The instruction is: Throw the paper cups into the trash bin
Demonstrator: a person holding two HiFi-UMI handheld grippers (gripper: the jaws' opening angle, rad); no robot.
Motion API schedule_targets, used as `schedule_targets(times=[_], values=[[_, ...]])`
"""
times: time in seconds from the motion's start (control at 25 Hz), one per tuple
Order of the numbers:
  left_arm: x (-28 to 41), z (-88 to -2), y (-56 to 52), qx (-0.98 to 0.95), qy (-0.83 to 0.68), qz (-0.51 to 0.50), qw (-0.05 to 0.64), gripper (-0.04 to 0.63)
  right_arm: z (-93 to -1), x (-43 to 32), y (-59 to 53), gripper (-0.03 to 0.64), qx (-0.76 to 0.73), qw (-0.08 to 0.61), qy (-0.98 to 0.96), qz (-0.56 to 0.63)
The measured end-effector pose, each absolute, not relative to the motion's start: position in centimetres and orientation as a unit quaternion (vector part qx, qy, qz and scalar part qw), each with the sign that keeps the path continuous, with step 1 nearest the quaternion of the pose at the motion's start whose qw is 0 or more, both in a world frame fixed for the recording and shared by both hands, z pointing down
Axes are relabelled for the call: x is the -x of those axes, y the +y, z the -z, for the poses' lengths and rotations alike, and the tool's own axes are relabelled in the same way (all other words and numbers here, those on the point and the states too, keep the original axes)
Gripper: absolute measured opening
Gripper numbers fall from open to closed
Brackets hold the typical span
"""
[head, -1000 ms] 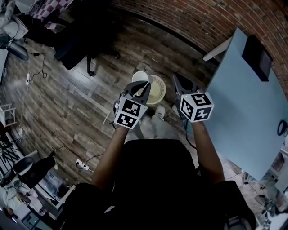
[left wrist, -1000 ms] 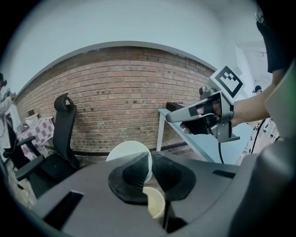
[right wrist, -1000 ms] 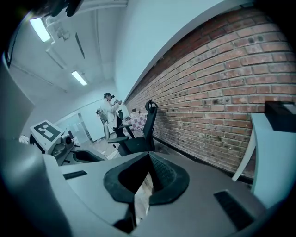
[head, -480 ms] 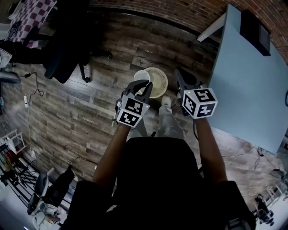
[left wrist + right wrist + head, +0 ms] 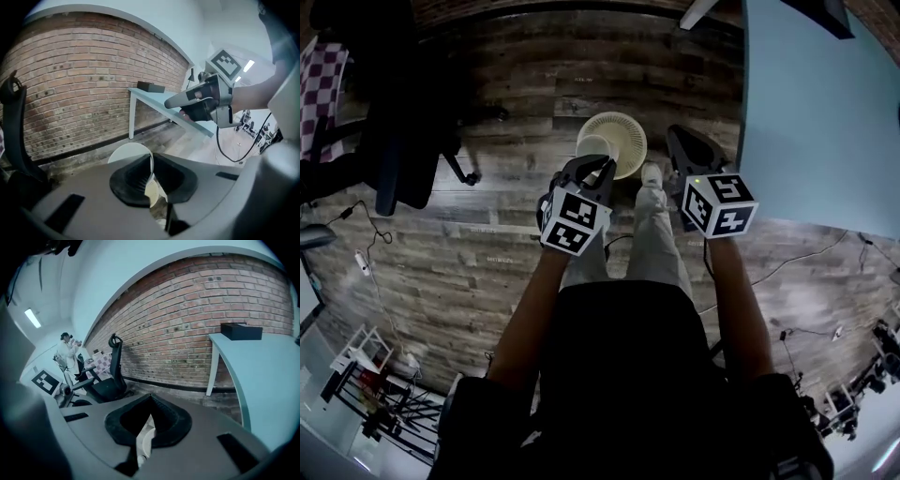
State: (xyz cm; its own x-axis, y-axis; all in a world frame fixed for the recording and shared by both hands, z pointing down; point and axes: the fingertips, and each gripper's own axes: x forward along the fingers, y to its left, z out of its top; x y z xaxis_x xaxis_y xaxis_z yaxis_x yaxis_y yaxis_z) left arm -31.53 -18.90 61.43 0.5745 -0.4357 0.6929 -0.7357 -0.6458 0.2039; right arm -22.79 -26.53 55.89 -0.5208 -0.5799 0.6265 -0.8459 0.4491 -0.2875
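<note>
Left tongs (image 5: pixel 591 165) grip a white paper cup (image 5: pixel 593 146) by its wall, holding it in front of me above the plank floor (image 5: pixel 487 253). From the head view, the cup overlaps the left edge of the round cream bin (image 5: pixel 634 156) standing on the floor; I cannot tell how far above the bin it hangs. In the left gripper view my tongs (image 5: pixel 150 165) are pressed onto the thin wall of the cup (image 5: pixel 127 152), one pad inside and one outside, with the open mouth facing the brick wall (image 5: pixel 84 70).

Right tongs (image 5: pixel 682 145) are level with the left ones, just right of the bin, closed and empty. The right gripper view shows the tips of the right tongs (image 5: pixel 150 402) meeting with nothing between them.

My trouser leg (image 5: pixel 652 239) and shoe (image 5: pixel 651 172) show between the two arms, the shoe next to the bin. The pale blue tabletop (image 5: pixel 816 112) lies to my right, with a black box (image 5: pixel 241 331) at its far end near the wall. A black office chair (image 5: pixel 403 141) stands to my left, well apart from the bin.
</note>
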Motion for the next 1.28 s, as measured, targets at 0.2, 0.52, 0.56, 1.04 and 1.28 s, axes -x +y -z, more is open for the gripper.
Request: schedule_targets(times=[0.2, 0.52, 0.56, 1.04, 1.28], values=[[31.3, -65.5, -19.0, -0.858, -0.316, -0.314, 0.254, 0.028, -59.9, 21.3, -25.8, 0.005, -0.46, 0.229, -0.799, -0.312], [30.0, -72.2, -16.5, -0.859, -0.284, -0.319, 0.283, 0.028, -66.3, 21.1, -23.8, 0.005, -0.467, 0.249, -0.781, -0.33], [30.0, -73.1, -16.2, -0.856, -0.285, -0.321, 0.289, 0.028, -67.1, 21.2, -23.6, 0.005, -0.463, 0.257, -0.782, -0.329], [29.4, -86.2, -15.8, -0.848, -0.268, -0.344, 0.301, 0.028, -77.6, 21.5, -21.3, 0.005, -0.453, 0.28, -0.772, -0.346], [28.3, -91.2, -16.0, -0.846, -0.272, -0.341, 0.305, 0.028, -82.2, 21.4, -19.5, 0.005, -0.447, 0.288, -0.766, -0.362]])
